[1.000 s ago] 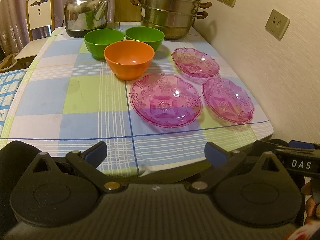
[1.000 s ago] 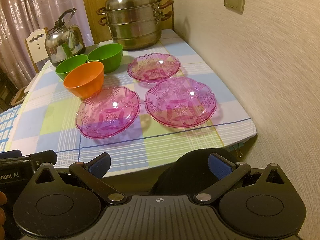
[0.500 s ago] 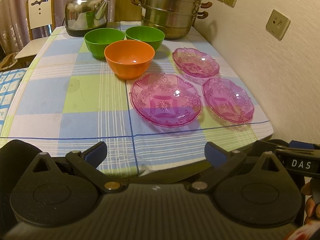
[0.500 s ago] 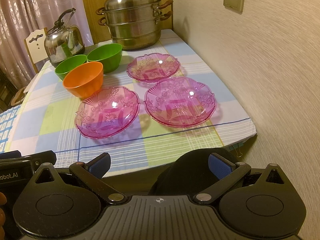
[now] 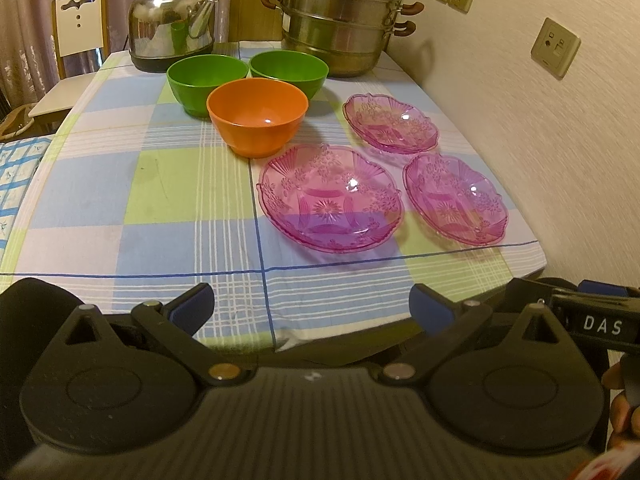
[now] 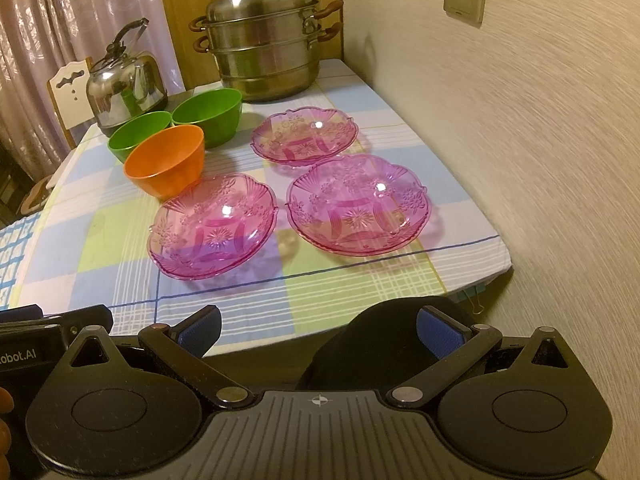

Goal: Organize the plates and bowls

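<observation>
- Left gripper (image 5: pixel 312 309): jaws spread wide, nothing between them, hanging off the near edge of the table, short of every dish.
- Right gripper (image 6: pixel 319 327): same, wide open and empty, off the near edge; a dark rounded object (image 6: pixel 384 344) sits just below it, can't tell what it is.
- Checked tablecloth (image 5: pixel 120 200) carries all the dishes.
- Left wrist view: near-left pink glass plate (image 5: pixel 330 198) at 12 o'clock from the left gripper, near-right pink glass plate (image 5: pixel 455 199) at 1 o'clock, far pink glass plate (image 5: pixel 391 124) behind those two. All three flat on the cloth, apart from each other.
- Orange bowl (image 5: pixel 258 118) at 11 o'clock of the near-left plate, just beside its rim.
- Left green bowl (image 5: pixel 206 82) and right green bowl (image 5: pixel 289 72) side by side just behind the orange one; contact can't be told.
- Steel kettle (image 5: pixel 173 36) at far left, stacked steamer pot (image 5: pixel 340 26) at far right by the wall.
- Wall sockets (image 5: pixel 555 48) on the right wall.
</observation>
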Tool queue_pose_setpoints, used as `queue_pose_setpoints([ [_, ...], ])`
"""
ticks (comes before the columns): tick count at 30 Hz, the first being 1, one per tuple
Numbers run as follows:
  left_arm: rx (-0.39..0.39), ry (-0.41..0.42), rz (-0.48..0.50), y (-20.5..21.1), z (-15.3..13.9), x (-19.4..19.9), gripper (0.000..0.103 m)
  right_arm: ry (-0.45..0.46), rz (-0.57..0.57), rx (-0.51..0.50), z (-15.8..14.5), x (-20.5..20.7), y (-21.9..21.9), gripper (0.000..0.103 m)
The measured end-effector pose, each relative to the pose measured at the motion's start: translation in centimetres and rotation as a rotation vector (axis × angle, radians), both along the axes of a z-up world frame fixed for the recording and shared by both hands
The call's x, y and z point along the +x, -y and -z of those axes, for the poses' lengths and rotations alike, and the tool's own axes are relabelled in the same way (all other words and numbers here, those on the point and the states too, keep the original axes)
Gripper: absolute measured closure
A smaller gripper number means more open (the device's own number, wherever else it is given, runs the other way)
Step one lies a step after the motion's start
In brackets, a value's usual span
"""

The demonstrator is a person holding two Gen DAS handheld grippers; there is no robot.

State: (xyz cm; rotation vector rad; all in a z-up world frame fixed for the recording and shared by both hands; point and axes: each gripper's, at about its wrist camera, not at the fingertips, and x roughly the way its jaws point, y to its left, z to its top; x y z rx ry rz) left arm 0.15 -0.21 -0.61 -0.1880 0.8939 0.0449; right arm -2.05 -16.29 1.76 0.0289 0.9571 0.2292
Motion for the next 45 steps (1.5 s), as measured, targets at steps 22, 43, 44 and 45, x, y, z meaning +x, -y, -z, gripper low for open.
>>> queue_pose_setpoints([
  [22,-0.003,-0.004,0.001,0.1,0.1,0.1,0.000,0.001,0.001,0.001,0.1,0.0,0.0,0.000],
  [43,-0.068,0.009,0.030,0.2,-0.3,1.5,0.000,0.019,0.069,0.036,-0.3,0.8,1.9,0.000],
  [44,-0.080,0.013,0.035,0.1,-0.4,1.7,0.000,0.023,0.080,0.043,-0.5,1.0,2.2,0.000],
  [45,-0.091,0.016,0.041,0.0,-0.5,2.1,0.000,0.027,0.088,0.049,-0.6,1.2,2.5,0.000],
])
